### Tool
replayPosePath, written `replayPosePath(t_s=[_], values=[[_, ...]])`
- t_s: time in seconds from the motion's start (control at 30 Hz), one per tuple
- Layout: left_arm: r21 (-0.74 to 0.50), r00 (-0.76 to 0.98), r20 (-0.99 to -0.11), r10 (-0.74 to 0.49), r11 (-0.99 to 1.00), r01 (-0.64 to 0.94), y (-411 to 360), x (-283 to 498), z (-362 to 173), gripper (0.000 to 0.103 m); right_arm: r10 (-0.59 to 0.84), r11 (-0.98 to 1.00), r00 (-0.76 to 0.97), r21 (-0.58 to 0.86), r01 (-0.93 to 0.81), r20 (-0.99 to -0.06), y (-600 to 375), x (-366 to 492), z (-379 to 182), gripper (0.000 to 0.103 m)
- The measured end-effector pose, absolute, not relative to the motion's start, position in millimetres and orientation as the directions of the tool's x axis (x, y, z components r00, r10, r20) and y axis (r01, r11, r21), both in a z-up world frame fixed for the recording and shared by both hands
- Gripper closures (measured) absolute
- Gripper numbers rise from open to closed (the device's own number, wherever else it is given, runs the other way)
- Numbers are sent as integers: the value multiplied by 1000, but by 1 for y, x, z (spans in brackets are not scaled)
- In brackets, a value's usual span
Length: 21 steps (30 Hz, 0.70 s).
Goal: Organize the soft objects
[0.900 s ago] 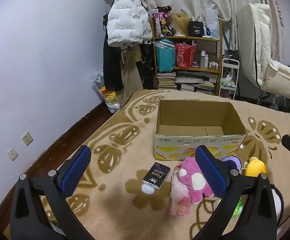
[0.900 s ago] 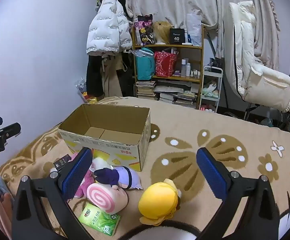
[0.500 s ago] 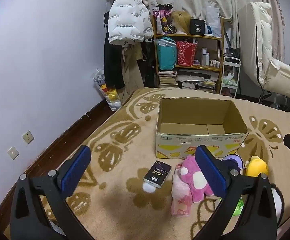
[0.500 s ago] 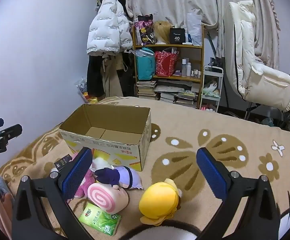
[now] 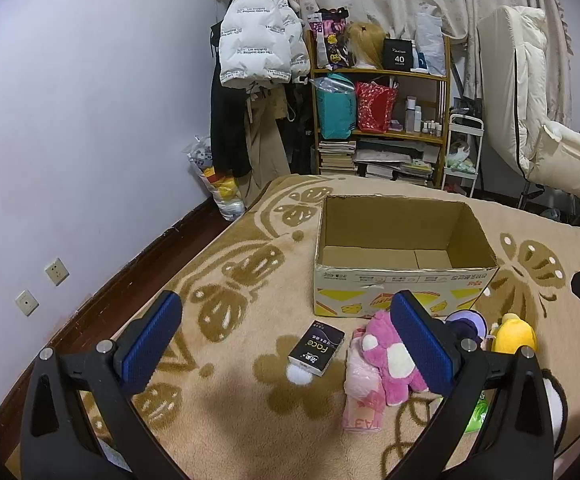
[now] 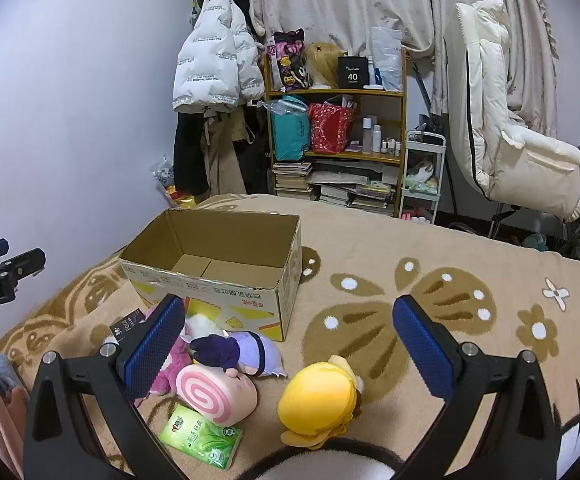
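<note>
Holding both tools above the blanket (image 5: 250,320), you've got nothing gripped: your left gripper (image 5: 286,340) is spread wide, blue pads (image 5: 152,340) apart, and your right gripper (image 6: 290,344) is spread just as wide. The cardboard box (image 5: 401,252) sits open-topped at 12 o'clock in the left view, and only its bare floor shows inside. In front of it, at roughly 5 o'clock from its near wall, the pink plush (image 5: 385,356) lies on a pink packet (image 5: 359,396), partly behind your left tool's right finger. A black tissue pack (image 5: 317,348) lies just beside the plush at its 9 o'clock, apart from the box. From the right view, the pile sits at the box's near corner: purple plush (image 6: 238,354) on top, touching the pink swirl roll pillow (image 6: 216,394) below it, and a green tissue pack (image 6: 200,442) at the pillow's 6 o'clock. The yellow plush (image 6: 317,400) lies at 3 o'clock from the pillow, apart from it, between your right tool's fingers in frame. Shelf (image 6: 337,128) and white chair (image 6: 505,136) stand behind the bed.
</note>
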State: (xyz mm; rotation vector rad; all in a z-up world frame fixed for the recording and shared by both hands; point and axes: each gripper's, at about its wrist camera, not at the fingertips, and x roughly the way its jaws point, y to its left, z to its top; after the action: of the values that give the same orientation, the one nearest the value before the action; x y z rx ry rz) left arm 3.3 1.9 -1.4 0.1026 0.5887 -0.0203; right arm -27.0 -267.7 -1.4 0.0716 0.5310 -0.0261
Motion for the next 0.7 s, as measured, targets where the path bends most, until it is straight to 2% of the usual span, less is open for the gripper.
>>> replayPosePath(t_s=[0.7], values=[[91,832,-555,10,995,49,2,3,-2,0,-4,998,858,57,39,-513,-269,-28,-3,0]])
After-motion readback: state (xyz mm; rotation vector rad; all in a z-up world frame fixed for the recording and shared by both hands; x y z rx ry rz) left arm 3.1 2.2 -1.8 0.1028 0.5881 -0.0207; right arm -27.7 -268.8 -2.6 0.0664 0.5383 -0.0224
